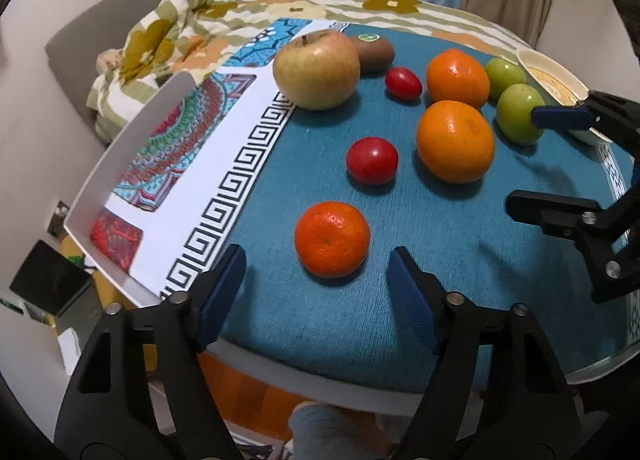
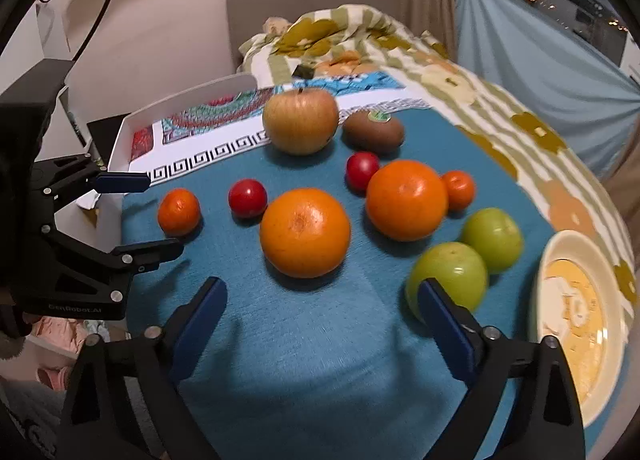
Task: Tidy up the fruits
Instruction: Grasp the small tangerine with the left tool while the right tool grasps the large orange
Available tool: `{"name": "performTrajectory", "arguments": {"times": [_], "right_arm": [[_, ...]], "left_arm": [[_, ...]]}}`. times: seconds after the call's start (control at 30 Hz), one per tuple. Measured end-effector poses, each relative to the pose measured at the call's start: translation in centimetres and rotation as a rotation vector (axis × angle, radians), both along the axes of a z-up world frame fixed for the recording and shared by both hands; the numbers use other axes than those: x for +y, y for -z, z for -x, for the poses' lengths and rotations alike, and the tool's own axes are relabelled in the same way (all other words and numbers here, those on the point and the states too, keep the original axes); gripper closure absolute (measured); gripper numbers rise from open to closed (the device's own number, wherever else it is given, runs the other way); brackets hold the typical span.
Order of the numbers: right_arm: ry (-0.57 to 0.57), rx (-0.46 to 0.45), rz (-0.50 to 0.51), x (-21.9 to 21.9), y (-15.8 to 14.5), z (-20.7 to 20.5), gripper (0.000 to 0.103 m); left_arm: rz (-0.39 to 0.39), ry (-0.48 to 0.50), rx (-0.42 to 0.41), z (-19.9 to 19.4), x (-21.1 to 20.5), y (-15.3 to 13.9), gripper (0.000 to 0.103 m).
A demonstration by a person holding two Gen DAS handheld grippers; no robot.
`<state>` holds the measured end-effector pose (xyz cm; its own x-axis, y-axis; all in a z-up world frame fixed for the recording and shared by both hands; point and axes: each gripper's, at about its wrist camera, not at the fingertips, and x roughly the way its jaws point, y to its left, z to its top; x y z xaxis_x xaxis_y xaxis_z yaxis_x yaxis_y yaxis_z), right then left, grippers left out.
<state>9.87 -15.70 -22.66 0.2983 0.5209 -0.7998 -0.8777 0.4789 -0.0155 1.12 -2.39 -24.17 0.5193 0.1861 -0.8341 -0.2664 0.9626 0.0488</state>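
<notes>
Your left gripper hangs over the near edge of the teal woven cloth, jaws parted, and the small deep-orange mandarin sits just ahead of the blue fingertips, not touched by either pad. Your right gripper is spread wide too, nothing between its pads; its right fingertip overlaps the nearer round green fruit in the right-wrist view, though I cannot tell if they touch. Beside it lies a second green fruit, close to the cream bowl at the cloth's right edge. Mid-cloth you have two large oranges, with a shiny red cherry tomato left of them and another behind. A second small mandarin peeks out behind the far orange. Along the far edge stand the yellow-red apple and the brown kiwi with a green sticker. The white patterned tray flanks the cloth's left edge.
</notes>
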Motion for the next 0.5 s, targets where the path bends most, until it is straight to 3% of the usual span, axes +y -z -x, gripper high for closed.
{"name": "performTrajectory", "arguments": {"times": [0.17,0.27,0.37,0.5], "right_arm": [[-0.029,0.013,-0.014,0.9,0.6,-0.8,0.015],[-0.054,0.028,-0.029,1.3,0.8,-1.2,0.016],[-0.077,0.066,-0.036,1.7,1.2,-1.7,0.029],[-0.092,0.070,-0.045,2.0,1.4,-2.0,0.033]], "left_arm": [[0.016,-0.015,-0.006,-0.5,0.5,0.5,0.035],[0.023,-0.013,-0.011,-0.8,0.7,0.6,0.045],[0.036,-0.011,-0.007,-1.0,0.7,0.8,0.050],[0.052,-0.010,-0.012,-1.1,0.6,0.7,0.060]]}}
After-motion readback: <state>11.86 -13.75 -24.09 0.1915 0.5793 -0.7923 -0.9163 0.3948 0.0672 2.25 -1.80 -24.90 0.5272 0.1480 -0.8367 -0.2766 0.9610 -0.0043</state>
